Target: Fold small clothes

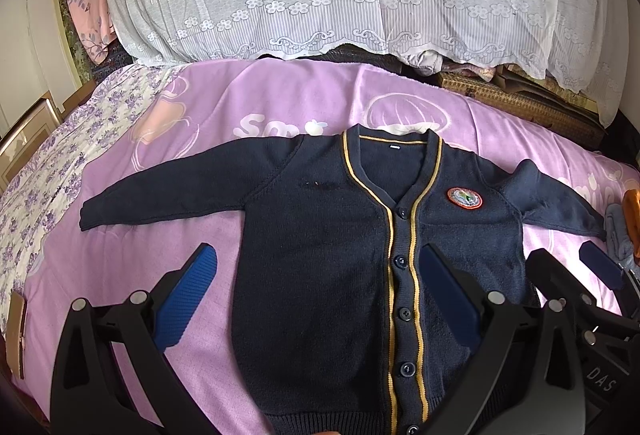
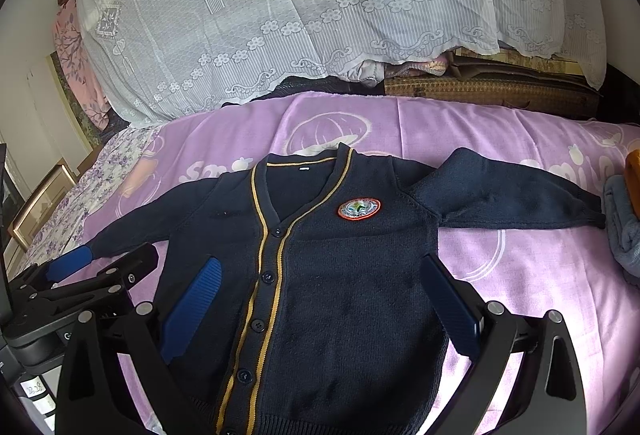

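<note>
Because both claws hang spread wide and grasp nothing, the fold has not begun, and most of the risk lies in the first pinch. In the left wrist view the navy cardigan (image 1: 340, 255) lies flat and buttoned across the centre of the frame on the purple blanket (image 1: 260, 107), sleeves spread to either side. The left claw (image 1: 320, 299) straddles the body, one blue pad on the blanket, the other over the yellow-trimmed placket. In the right wrist view the right claw (image 2: 324, 311) hovers over the badge side. A pinch may also catch the soft blanket and drag it along. The right-hand sleeve (image 2: 520, 195) is already rumpled near the shoulder, so a fold there could bunch. Its cuff reaches the grey cloth (image 2: 624, 223) at the right edge, which may snag.
</note>
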{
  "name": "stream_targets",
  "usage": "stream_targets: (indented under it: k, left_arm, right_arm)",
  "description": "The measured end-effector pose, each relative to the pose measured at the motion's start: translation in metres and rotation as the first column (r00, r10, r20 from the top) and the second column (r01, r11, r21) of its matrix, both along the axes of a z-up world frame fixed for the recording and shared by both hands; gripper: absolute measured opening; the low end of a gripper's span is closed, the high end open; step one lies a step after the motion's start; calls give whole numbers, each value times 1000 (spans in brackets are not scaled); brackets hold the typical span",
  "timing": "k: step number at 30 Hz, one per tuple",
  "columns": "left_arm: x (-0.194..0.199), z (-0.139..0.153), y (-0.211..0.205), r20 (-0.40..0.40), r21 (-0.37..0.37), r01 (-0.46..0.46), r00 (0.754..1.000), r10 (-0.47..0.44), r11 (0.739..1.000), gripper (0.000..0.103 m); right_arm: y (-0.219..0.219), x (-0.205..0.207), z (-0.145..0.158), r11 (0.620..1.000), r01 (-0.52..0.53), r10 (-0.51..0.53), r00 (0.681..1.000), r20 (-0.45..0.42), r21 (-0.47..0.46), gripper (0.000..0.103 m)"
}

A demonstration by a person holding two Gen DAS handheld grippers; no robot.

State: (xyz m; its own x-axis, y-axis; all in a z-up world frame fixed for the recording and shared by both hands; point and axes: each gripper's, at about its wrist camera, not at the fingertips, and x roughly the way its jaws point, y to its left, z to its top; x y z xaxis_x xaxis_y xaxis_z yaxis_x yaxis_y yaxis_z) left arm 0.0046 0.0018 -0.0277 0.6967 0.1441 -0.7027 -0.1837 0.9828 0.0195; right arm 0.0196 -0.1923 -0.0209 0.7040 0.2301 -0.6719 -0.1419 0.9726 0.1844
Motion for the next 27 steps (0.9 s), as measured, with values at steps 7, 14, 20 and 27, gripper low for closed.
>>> stream_targets:
  k: [7, 14, 20, 27]
  left_arm:
    - [5, -19, 1, -43, -33, 12, 999, -14, 999, 99]
    - [18, -40, 3, -86, -61, 24, 996, -30, 998, 99]
    - [26, -85, -12, -209, -130, 87, 971, -113, 988, 99]
    - [-7, -127, -59, -284, 28, 225, 936, -208, 974, 99]
  right_arm:
    - [-6, 2, -5, 999, 43, -43, 999, -5, 28, 100]
    - [-46, 26, -29, 983, 146, -135, 986, -99, 113, 100]
    - [-92, 40, -65, 944, 246, -195, 954, -228, 219, 100]
    - [-91, 6, -97, 975, 211, -187, 948, -258, 67, 100]
